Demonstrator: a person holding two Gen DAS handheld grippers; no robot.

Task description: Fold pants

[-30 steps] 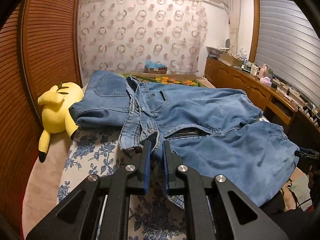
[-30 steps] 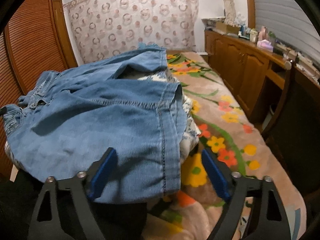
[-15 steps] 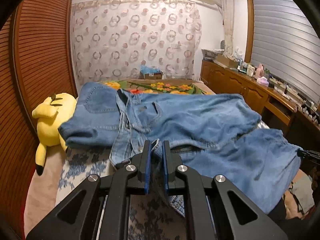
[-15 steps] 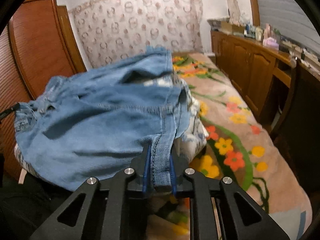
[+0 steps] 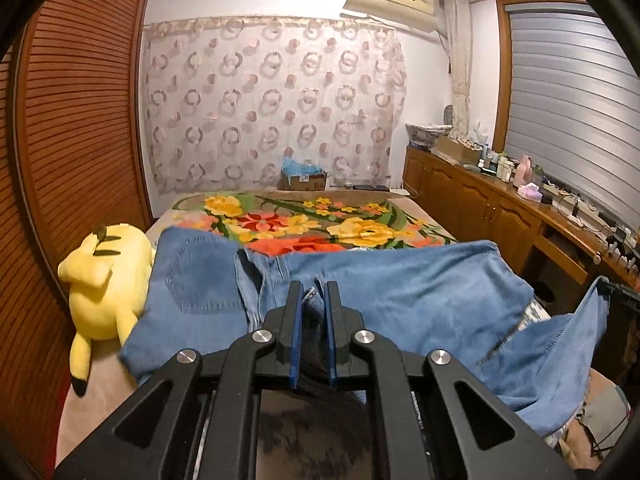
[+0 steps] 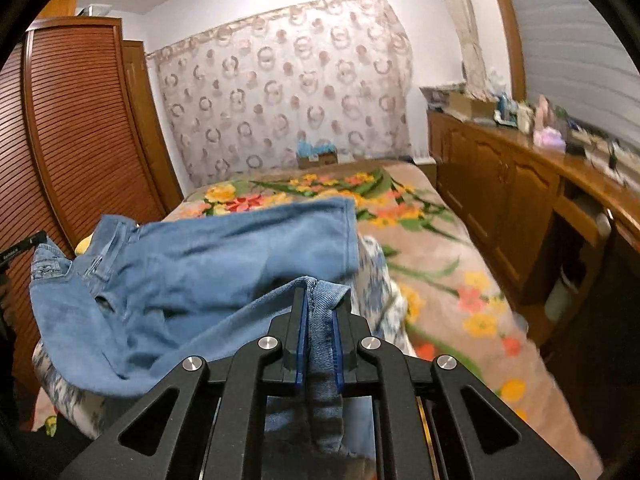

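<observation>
Blue denim pants (image 5: 400, 280) lie across the bed, part of them lifted off it. My left gripper (image 5: 311, 286) is shut on a bunched piece of the waistband, and the denim shows between its blue pads. In the right wrist view the pants (image 6: 200, 264) spread to the left. There my right gripper (image 6: 318, 286) has its jaws closing on a leg hem, and the pads press on the folded denim hanging between them. The cloth sags between the two grips.
A yellow plush toy (image 5: 106, 280) lies at the bed's left edge beside a louvred wooden door (image 5: 72, 140). The floral blanket (image 5: 304, 220) stretches behind the pants. A wooden cabinet (image 5: 500, 208) with several small items lines the right wall. A cardboard box (image 5: 304, 180) stands by the curtain.
My right gripper went from wide open over the hem to closed on it. Both grippers rose, and the pants came up from the bed with them.
</observation>
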